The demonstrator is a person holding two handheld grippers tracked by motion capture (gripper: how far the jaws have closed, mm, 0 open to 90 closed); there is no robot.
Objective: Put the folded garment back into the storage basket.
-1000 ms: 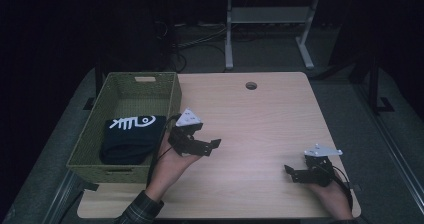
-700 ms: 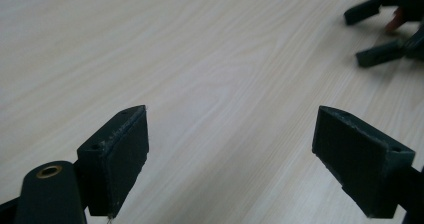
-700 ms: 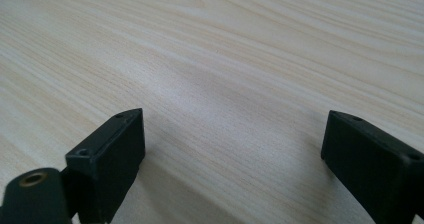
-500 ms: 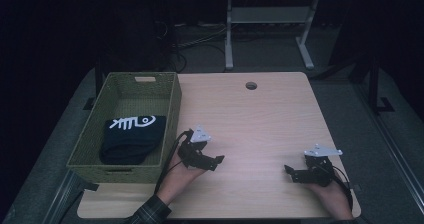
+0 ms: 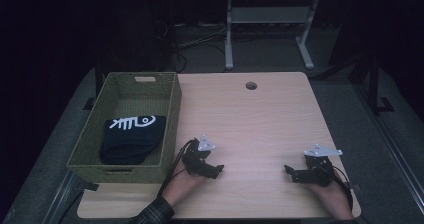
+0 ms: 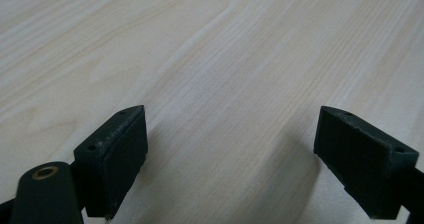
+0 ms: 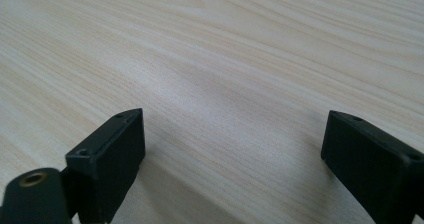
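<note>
Now both grippers are rested near the table's (image 5: pixel 250 119) front edge, left gripper (image 5: pixel 216 170) and right gripper (image 5: pixel 289 171) spread wide, nothing pinched. Folded black garment (image 5: pixel 131 138) is seen inside the woven basket (image 5: pixel 170 118) at the left edge; hands are best kept low and apart.

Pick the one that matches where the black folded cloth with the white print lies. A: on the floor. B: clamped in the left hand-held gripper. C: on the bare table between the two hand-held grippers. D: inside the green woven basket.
D: the high view shows the black cloth lying inside the green woven basket at the table's left.
</note>
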